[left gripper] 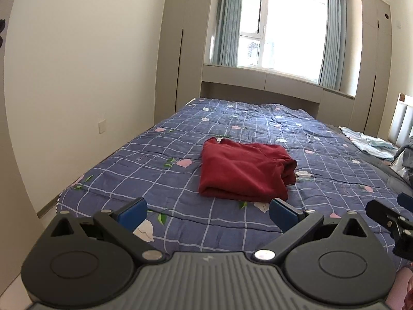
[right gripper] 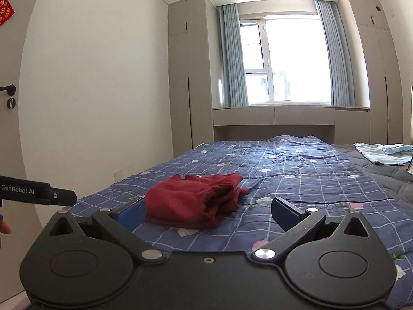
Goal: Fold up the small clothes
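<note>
A dark red garment [left gripper: 245, 173] lies folded into a compact rectangle on the blue checked floral quilt [left gripper: 155, 170]. It also shows in the right wrist view [right gripper: 196, 201], with its layered edges facing right. My left gripper [left gripper: 207, 213] is open and empty, held just in front of the garment's near edge. My right gripper [right gripper: 209, 213] is open and empty, a little nearer than the garment and to its right. The right gripper's side shows at the right edge of the left wrist view [left gripper: 392, 222]. The left gripper's body shows at the left edge of the right wrist view [right gripper: 38, 193].
Light blue clothes [right gripper: 384, 153] lie on a grey cover at the bed's far right. A pale wall [left gripper: 77, 77] runs along the left of the bed. Cabinets and a window [right gripper: 286, 62] stand behind the bed. A door with a handle [right gripper: 9, 89] is at the left.
</note>
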`<state>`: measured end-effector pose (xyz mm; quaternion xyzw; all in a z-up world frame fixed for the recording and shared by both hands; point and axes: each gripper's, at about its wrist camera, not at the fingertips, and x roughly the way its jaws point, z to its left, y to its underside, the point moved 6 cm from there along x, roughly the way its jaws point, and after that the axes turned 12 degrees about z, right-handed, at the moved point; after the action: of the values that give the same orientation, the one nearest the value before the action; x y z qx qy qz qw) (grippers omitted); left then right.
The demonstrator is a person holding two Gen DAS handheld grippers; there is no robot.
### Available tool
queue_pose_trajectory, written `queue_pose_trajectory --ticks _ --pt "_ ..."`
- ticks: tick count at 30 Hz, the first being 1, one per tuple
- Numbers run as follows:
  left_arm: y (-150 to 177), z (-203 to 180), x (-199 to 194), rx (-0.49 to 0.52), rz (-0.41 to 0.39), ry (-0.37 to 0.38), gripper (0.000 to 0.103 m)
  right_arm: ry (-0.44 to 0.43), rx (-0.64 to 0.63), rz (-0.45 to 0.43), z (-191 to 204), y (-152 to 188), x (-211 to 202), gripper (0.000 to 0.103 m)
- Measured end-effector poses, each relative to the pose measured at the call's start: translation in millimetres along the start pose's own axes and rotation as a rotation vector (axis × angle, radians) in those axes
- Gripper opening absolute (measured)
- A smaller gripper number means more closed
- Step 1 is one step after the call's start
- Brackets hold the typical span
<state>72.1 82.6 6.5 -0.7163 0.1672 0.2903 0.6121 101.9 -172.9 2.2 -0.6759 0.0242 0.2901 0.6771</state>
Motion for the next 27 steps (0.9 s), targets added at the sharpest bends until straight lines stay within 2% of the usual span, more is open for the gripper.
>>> queue_pose_trajectory --ticks 27 --pt "3.6 2.8 0.1 -0.011 0.006 0.004 0.103 0.007 0.023 0.010 -2.4 5.0 3.4 0.102"
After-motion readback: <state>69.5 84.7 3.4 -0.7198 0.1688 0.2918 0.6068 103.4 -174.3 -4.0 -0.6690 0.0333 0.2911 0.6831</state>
